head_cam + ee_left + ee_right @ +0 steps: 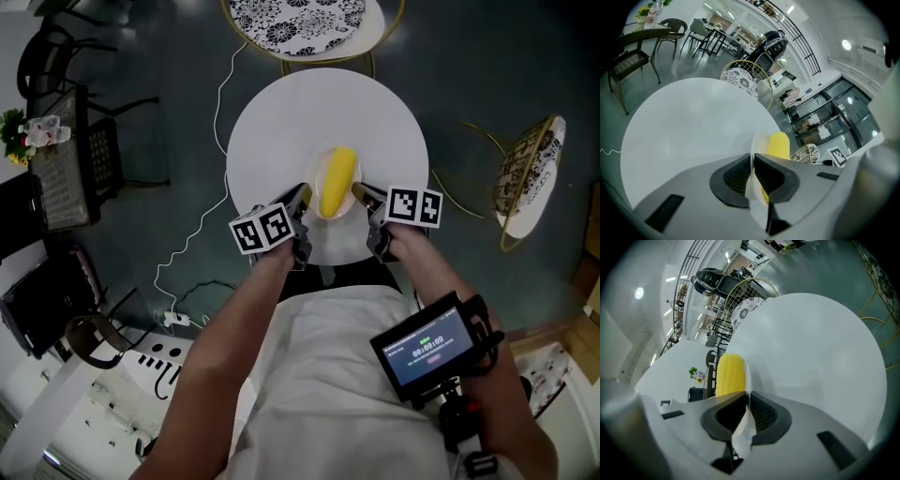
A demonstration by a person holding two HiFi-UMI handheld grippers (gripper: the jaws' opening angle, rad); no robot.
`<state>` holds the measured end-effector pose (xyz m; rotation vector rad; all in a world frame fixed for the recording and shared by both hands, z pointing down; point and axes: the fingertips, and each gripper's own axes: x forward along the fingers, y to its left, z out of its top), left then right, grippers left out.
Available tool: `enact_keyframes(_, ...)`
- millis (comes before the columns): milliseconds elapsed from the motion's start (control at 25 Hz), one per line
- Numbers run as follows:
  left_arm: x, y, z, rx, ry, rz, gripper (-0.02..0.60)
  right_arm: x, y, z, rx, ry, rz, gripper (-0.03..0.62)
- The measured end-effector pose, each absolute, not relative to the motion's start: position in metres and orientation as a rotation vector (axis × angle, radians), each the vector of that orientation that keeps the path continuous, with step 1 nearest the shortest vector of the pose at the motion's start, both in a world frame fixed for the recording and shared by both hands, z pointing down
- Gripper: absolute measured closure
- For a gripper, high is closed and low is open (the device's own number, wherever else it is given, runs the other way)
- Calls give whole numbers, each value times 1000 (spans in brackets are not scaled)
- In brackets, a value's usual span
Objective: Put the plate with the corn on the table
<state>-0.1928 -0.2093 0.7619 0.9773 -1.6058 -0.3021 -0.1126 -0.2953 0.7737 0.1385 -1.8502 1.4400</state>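
Clamping opposite rims of the plate, left tool and right tool hold corn.

Location: resembled a café-style lounge in an office atrium | Seating: round white table, gold wire chair with patterned cushion | Beyond: glass-walled rooms, balcony railing, ceiling light glowed.

the head view looks steeply down from above the person onto the round table, fairly far off. each gripper view sits low and close behind its own jaws, looking across the table top from opposite sides of the plate. all three share table, plate and corn; the warped backgrounds are probably one hall.
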Motion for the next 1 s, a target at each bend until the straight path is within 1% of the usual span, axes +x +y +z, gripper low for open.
enact_keyframes(520, -233, -217, 776, 949, -1675, -255, 546, -158, -306, 783, 173, -1930, 1268, 560)
enact_keyframes(1000, -233, -212, 790, 951, -1683, -122, 545, -156, -293, 797, 212, -1935, 1167, 560)
